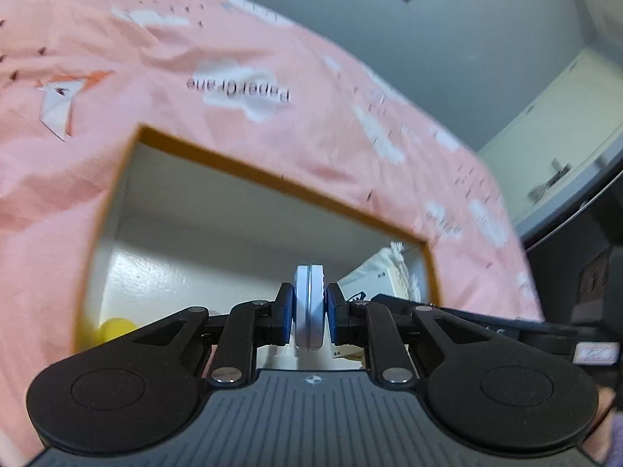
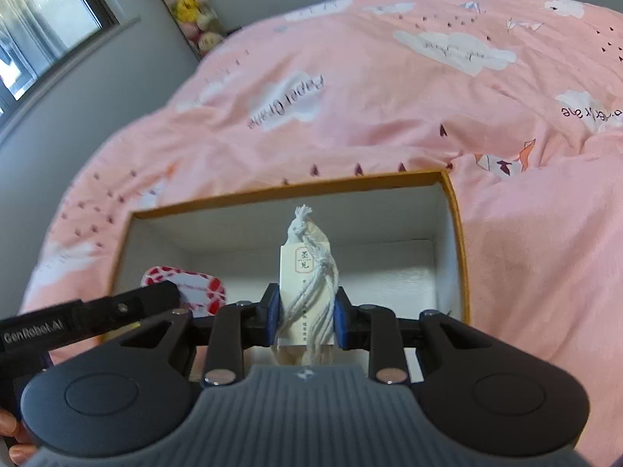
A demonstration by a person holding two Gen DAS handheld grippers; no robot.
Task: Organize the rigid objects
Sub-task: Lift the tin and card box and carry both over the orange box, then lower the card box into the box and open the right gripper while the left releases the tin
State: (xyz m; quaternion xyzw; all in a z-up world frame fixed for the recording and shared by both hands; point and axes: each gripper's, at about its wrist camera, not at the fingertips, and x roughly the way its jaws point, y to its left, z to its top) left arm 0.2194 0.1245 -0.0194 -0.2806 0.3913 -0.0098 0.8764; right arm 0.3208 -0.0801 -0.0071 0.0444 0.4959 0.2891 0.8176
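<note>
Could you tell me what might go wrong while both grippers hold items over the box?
The left gripper pinches a round blue disc by its flat faces; it may roll when released. The right gripper clamps a tasselled packet whose loose cord could snag. Both grippers crowd the box and might collide.

Pink cloud-print bedspread (image 2: pixel 389 116) carries open orange-rimmed box (image 2: pixel 453 210); apparently nothing else on it.
</note>
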